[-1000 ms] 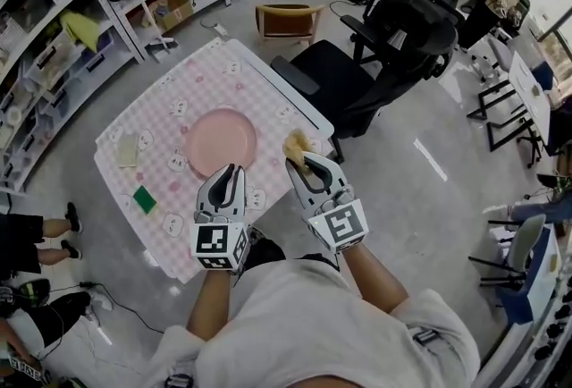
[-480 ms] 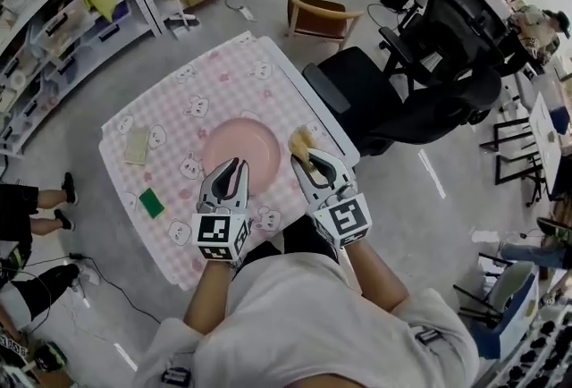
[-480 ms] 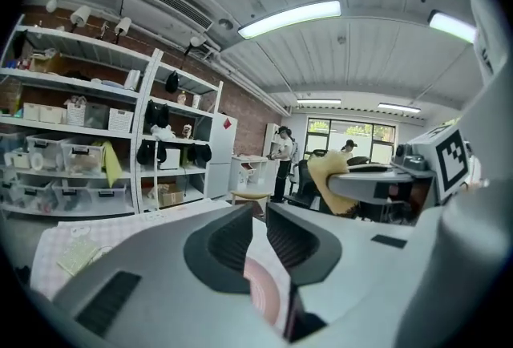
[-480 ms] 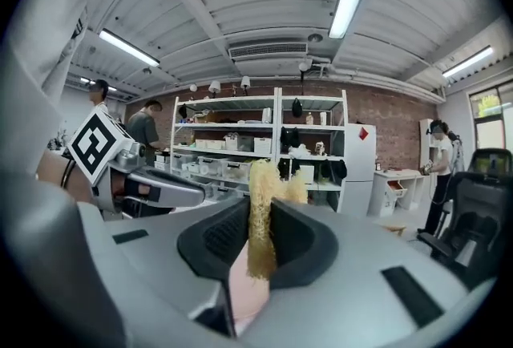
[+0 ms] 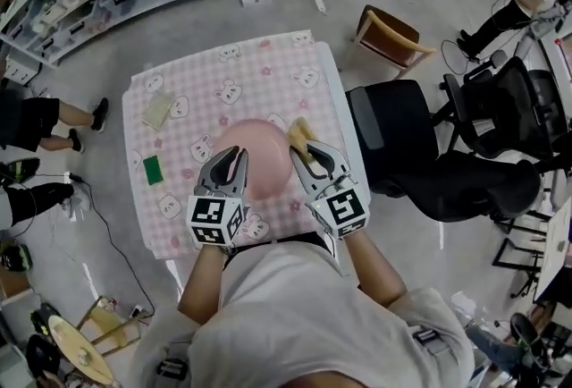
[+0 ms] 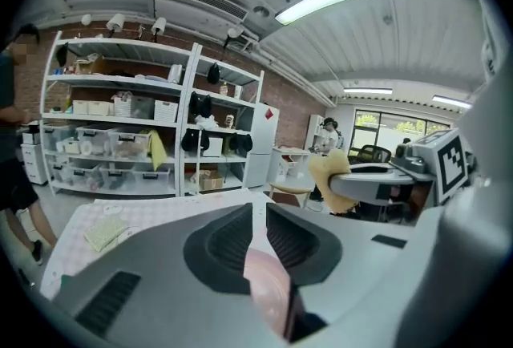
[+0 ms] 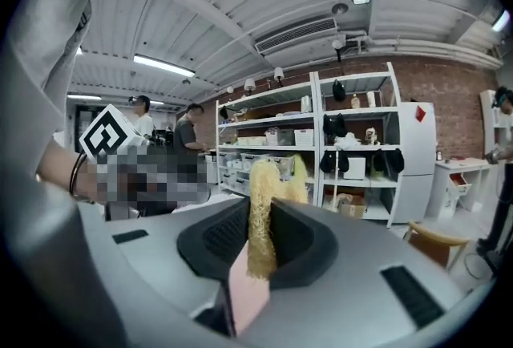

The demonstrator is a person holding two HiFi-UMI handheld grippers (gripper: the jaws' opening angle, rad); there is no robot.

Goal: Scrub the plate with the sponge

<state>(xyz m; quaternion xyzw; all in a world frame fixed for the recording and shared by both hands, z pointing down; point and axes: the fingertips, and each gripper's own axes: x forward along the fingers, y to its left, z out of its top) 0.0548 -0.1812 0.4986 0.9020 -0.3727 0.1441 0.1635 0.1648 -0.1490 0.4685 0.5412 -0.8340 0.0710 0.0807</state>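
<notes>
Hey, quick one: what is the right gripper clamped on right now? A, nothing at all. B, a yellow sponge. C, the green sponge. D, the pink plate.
B: in the right gripper view, the right gripper has its jaws closed on a yellow sponge that sticks out past the jaw tips, with the pink plate lying on the table below it.

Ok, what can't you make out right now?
Whether sponge touches plate: head view, right gripper covers the contact.
Whether left gripper grips the plate or is above it: left gripper view shows only a pink sliver between the fingers.
Plate's near rim: head view, under both grippers.
Dirt on plate: too small in head view.
</notes>
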